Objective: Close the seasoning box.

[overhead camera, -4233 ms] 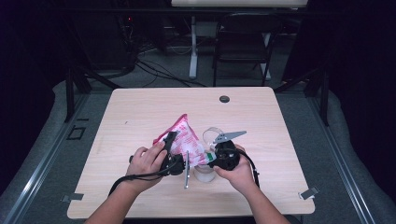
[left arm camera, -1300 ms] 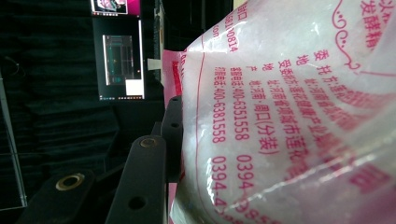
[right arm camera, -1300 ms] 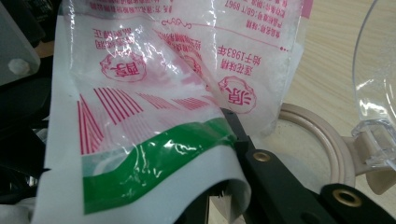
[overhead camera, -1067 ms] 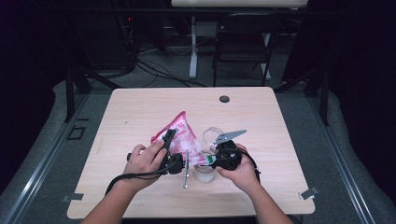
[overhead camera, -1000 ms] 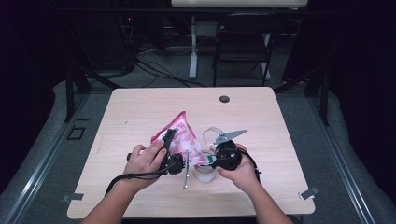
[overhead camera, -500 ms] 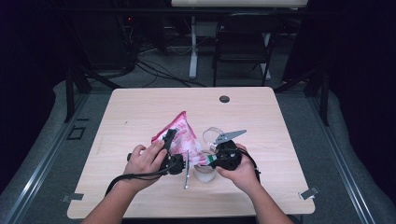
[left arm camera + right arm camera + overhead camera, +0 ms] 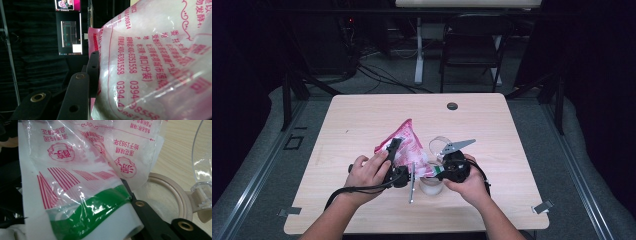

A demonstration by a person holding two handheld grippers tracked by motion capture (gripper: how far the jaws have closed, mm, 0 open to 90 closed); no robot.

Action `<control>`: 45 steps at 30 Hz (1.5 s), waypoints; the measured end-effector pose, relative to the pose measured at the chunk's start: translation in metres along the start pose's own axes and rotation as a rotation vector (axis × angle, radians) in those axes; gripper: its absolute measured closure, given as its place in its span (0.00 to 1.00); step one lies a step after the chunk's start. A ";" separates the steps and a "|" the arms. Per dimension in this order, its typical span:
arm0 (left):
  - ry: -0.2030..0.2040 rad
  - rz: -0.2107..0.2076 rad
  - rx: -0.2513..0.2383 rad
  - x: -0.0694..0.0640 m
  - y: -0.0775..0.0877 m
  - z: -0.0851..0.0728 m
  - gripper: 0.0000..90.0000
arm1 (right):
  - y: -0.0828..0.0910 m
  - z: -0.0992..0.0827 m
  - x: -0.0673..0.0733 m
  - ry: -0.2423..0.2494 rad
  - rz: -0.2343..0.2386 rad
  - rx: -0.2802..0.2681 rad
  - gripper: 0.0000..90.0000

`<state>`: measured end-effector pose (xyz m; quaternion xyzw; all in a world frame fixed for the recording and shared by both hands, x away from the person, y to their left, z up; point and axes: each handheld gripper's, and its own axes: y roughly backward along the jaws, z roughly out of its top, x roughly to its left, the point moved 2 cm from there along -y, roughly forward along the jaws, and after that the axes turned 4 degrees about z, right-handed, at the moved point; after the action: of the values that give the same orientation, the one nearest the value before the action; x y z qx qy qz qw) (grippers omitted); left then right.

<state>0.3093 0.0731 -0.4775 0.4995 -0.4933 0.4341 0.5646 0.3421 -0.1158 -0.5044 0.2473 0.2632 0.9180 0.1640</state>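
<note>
Gripping a pink-printed bag [image 7: 404, 145] from both sides, the left tool [image 7: 393, 159] and right tool [image 7: 447, 167] clamp it above a jar [image 7: 432, 184] on the bench [image 7: 512, 135].

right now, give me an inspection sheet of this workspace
surface: pale wood table, bare around the work.
job's things: pink-printed plastic bag of white powder, tilted over an open jar with a hinged clear lid.
clutter: thin metal rod by the jar; dark round cap at the far edge.
grippers: left tool clamps the bag's side; right tool shut on its corner.
cables: black cable trails from the left tool.
surroundings: chair, dark room.
</note>
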 end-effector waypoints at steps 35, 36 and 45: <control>0.007 0.029 -0.034 0.000 -0.001 0.002 0.75 | 0.001 0.000 -0.001 0.001 -0.004 -0.003 1.00; 0.004 0.034 -0.036 0.001 -0.001 0.002 0.75 | 0.001 0.000 -0.001 0.002 -0.004 -0.003 1.00; -0.004 0.017 -0.015 0.002 0.001 0.003 0.75 | 0.001 0.000 -0.001 0.001 -0.003 -0.004 1.00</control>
<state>0.3087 0.0701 -0.4751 0.4917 -0.5019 0.4342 0.5638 0.3431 -0.1171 -0.5042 0.2463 0.2618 0.9184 0.1656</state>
